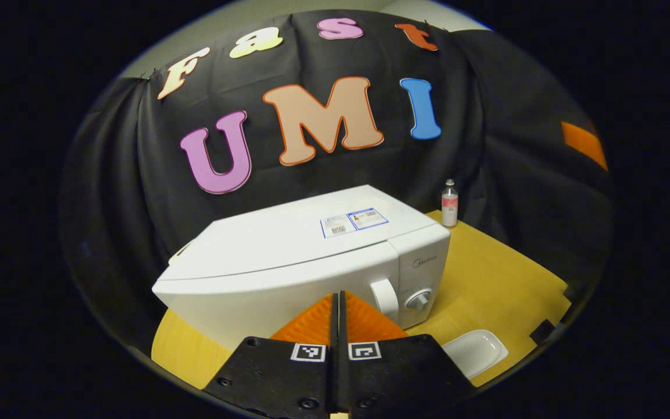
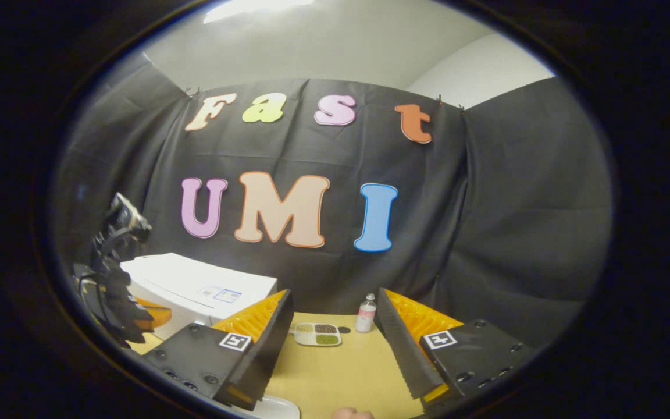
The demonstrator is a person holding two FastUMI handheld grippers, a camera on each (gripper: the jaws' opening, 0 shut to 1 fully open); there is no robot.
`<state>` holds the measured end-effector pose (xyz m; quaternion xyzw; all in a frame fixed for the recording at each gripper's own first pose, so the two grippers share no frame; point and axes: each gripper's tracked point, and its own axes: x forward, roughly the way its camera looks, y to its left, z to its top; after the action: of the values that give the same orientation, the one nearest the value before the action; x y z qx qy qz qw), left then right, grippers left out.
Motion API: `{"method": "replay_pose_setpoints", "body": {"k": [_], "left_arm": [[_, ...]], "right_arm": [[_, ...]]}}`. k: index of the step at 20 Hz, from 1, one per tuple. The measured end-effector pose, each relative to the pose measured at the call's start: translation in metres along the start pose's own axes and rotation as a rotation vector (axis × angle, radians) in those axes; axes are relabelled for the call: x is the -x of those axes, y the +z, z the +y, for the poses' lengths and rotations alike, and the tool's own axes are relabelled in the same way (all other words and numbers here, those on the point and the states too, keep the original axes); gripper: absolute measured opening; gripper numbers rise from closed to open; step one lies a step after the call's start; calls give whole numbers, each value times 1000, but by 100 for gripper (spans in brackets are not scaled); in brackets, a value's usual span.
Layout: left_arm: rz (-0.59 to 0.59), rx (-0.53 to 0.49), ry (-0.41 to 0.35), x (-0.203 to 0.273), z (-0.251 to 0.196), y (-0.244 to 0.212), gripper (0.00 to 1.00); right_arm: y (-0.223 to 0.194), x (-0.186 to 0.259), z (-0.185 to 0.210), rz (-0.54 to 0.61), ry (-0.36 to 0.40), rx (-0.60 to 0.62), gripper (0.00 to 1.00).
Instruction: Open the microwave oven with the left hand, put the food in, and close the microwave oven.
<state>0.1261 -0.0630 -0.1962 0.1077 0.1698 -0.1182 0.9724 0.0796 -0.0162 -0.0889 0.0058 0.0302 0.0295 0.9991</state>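
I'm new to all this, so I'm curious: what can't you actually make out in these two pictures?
- Microwave door front: left gripper view, hidden behind the shut left gripper.
- White dish: left gripper view, partly behind that gripper; contents unseen.
- Divided plate: right gripper view, food too small to identify.
- Bottle label: too small in both views.
- Table front: cut off by the lower edge.

Black cloth wall (image 2: 486,233), draped and creased, ahead of both tools; pale grey ceiling (image 2: 341,46) above, bright light patch (image 2: 253,7) at top; yellow wooden table (image 1: 498,279) below, cloth falling behind it
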Motion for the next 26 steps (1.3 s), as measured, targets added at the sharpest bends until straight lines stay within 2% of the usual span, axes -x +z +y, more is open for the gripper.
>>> {"method": "replay_pose_setpoints", "body": {"k": [3,7,10,11,12,14,15,16,18,19,20,21,23,24,25,26], "left_arm": [[-77,38,-7,29,8,37,0],[-217,91,33,65,34,99,0],[-338,90,103,99,59,142,0],[-374,85,107,109,61,157,0],[-398,80,112,115,64,164,0],[-427,75,110,132,62,178,0],[-439,71,101,136,59,184,4],[-441,55,80,137,53,184,35],[-433,29,65,141,46,179,98],[-431,28,59,145,43,176,95],[-431,37,48,146,38,174,100],[-427,48,41,149,37,171,96],[-416,65,34,156,37,165,96],[-412,67,38,159,41,163,100],[-405,68,43,162,43,161,100],[-400,68,46,164,45,159,96]], "right_arm": [[-5,-2,4,7,16,8,88],[-13,0,9,32,38,-3,88],[-13,6,9,41,49,3,88],[-12,6,9,41,52,2,91],[-10,7,10,41,58,-3,88],[-2,7,10,37,63,-8,88],[2,7,12,31,65,-7,88],[6,7,12,25,66,-4,91],[13,9,16,16,70,-8,88],[15,11,18,17,73,-13,88],[16,14,21,16,76,-15,88],[18,16,23,15,79,-12,88],[17,22,27,17,85,5,88],[19,24,28,14,87,10,88],[20,26,29,13,88,11,88],[21,28,31,13,90,8,88]]}}
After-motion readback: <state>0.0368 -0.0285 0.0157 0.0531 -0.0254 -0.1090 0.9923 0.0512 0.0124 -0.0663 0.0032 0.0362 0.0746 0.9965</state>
